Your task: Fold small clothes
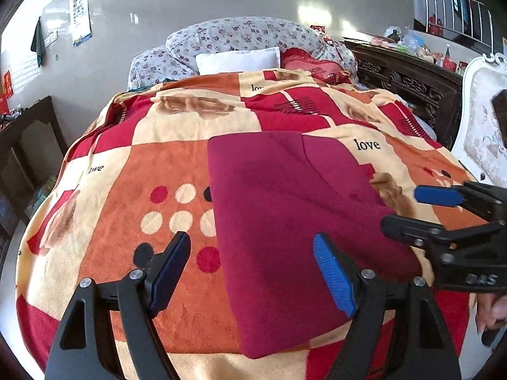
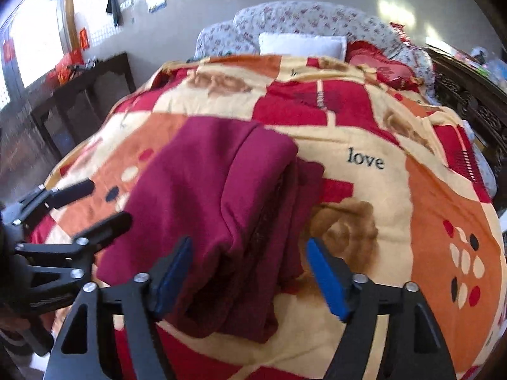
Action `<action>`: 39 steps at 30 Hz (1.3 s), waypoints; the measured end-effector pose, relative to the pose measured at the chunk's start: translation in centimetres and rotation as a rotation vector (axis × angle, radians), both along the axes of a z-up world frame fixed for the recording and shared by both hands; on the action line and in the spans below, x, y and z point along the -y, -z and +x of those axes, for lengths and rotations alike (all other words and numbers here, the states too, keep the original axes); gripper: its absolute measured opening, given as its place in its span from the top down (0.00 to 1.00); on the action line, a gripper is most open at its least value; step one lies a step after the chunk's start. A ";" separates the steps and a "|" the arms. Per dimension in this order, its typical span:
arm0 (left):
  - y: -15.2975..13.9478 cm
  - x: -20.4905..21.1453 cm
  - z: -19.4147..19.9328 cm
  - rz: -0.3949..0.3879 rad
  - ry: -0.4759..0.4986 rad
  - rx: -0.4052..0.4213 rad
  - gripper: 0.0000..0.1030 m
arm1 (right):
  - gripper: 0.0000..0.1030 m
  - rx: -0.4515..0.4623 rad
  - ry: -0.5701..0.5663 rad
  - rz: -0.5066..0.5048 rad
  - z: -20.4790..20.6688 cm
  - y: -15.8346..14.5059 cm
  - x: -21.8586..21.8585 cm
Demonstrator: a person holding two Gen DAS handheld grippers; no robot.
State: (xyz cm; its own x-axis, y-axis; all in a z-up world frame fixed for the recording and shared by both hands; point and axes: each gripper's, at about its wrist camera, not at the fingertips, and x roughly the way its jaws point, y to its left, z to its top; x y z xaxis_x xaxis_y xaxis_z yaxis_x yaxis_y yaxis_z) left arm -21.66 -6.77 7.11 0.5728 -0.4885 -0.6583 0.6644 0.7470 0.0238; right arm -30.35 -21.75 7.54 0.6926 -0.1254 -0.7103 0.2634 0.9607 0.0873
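Observation:
A maroon garment (image 1: 285,221) lies folded into a flat rectangle on the patterned bed blanket (image 1: 158,158). In the right wrist view the garment (image 2: 215,196) shows stacked layers along its right edge. My left gripper (image 1: 253,272) is open and empty above the garment's near left part. My right gripper (image 2: 250,272) is open and empty above the garment's near right edge. The right gripper also shows in the left wrist view (image 1: 412,209), and the left gripper in the right wrist view (image 2: 98,202).
A white pillow (image 1: 237,60), a floral quilt (image 1: 240,34) and a red cushion (image 1: 310,63) lie at the bed's head. A dark carved sideboard (image 1: 408,82) and a white chair (image 1: 484,126) stand right. A dark side table (image 2: 88,82) stands left.

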 end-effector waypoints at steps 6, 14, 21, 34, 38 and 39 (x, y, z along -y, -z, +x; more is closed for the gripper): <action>-1.0 -0.3 -0.5 -0.038 -0.034 0.000 0.21 | 0.15 0.053 0.081 -0.039 -1.4 -2.2 -0.8; -2.0 -1.2 -0.8 -0.062 -0.059 -0.003 0.19 | 0.09 0.096 0.128 -0.036 -2.0 -3.3 -2.1; -2.3 -2.1 -0.7 -0.085 -0.089 0.006 0.19 | 0.08 0.091 0.140 -0.034 -1.9 -2.9 -2.4; -2.1 -2.1 -0.3 -0.075 -0.107 0.014 0.19 | 0.07 0.068 0.129 -0.021 -1.2 -2.3 -2.3; -2.0 -2.1 -0.2 -0.074 -0.109 0.012 0.19 | 0.07 0.062 0.130 -0.017 -1.0 -2.0 -2.1; -2.0 -2.1 -0.2 -0.074 -0.106 0.011 0.19 | 0.07 0.060 0.131 -0.018 -1.0 -1.9 -2.1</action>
State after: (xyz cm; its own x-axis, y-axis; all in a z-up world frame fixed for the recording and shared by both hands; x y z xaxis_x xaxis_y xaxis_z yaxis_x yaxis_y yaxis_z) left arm -21.86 -4.67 9.09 0.6307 -0.4717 -0.6162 0.5818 0.8129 -0.0268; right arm -31.32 -19.66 9.43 0.7109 -0.2296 -0.6647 0.3811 0.9202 0.0896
